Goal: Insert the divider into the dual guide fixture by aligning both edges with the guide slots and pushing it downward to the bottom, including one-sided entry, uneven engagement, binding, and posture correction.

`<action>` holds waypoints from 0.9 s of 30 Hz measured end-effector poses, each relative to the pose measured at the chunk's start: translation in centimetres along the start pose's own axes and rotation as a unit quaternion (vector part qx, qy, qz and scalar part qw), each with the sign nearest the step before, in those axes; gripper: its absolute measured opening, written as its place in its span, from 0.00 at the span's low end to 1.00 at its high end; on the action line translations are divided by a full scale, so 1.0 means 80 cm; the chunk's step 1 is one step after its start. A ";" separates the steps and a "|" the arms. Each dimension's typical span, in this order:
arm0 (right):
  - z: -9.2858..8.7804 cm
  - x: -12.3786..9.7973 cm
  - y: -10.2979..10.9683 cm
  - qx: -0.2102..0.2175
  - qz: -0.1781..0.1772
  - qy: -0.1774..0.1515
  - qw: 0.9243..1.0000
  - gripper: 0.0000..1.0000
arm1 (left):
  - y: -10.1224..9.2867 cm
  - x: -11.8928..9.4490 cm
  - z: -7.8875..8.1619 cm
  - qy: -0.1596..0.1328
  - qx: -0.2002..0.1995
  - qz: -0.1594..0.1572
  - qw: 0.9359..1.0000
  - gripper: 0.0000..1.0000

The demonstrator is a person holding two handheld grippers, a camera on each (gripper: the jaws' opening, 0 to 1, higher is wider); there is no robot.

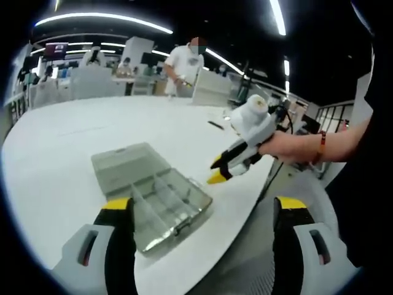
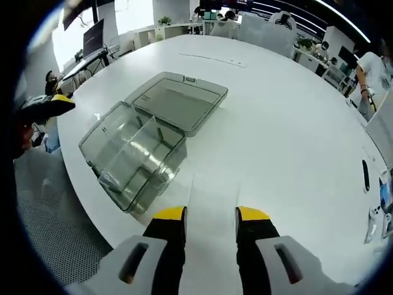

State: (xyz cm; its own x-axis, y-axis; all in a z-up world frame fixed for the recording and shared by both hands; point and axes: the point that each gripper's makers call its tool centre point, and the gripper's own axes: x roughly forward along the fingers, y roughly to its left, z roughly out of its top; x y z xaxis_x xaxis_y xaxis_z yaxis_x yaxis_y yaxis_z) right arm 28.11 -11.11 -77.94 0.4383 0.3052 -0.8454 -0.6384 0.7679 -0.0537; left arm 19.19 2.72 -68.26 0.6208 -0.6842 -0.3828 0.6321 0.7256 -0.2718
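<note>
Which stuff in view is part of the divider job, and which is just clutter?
Job: clear box, its open lid, clear divider in right tool, left tool.
Clutter: black pen-like item, white gadgets beside it.

1. Left gripper: jaws spread wide, nothing between them; black fingers with yellow tips rise from the bottom edge.
2. Clear plastic box: rests on the white table near its edge, lid laid open flat behind it; partitions visible inside.
3. Right gripper: held in a hand, yellow tips just right of the box, above the table edge.
4. Background: a person in white stands beyond the table.
</note>
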 end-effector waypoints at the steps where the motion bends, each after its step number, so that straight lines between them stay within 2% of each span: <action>1: 0.001 -0.001 0.000 -0.001 0.001 0.000 1.000 0.27 | 0.000 0.000 0.000 0.000 0.000 0.000 1.000 0.92; 11: 0.024 -0.020 -0.004 -0.008 -0.007 -0.026 1.000 0.27 | -0.007 0.001 0.002 0.000 -0.001 -0.004 1.000 0.92; 15: 0.030 -0.024 0.002 -0.014 -0.005 -0.036 0.999 0.27 | -0.006 0.001 0.000 0.005 -0.001 -0.004 1.000 0.92; 27: 0.041 -0.034 0.017 -0.017 0.002 -0.055 0.998 0.27 | -0.001 0.003 0.006 -0.008 -0.018 0.003 1.000 0.90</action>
State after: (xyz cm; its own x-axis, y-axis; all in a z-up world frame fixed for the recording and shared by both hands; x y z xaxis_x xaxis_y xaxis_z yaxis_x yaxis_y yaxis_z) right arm 28.16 -9.06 -73.99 0.5022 0.3692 -0.7820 -0.6603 0.7476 -0.0711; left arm 19.54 2.46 -67.91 0.6324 -0.6804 -0.3702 0.6114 0.7319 -0.3007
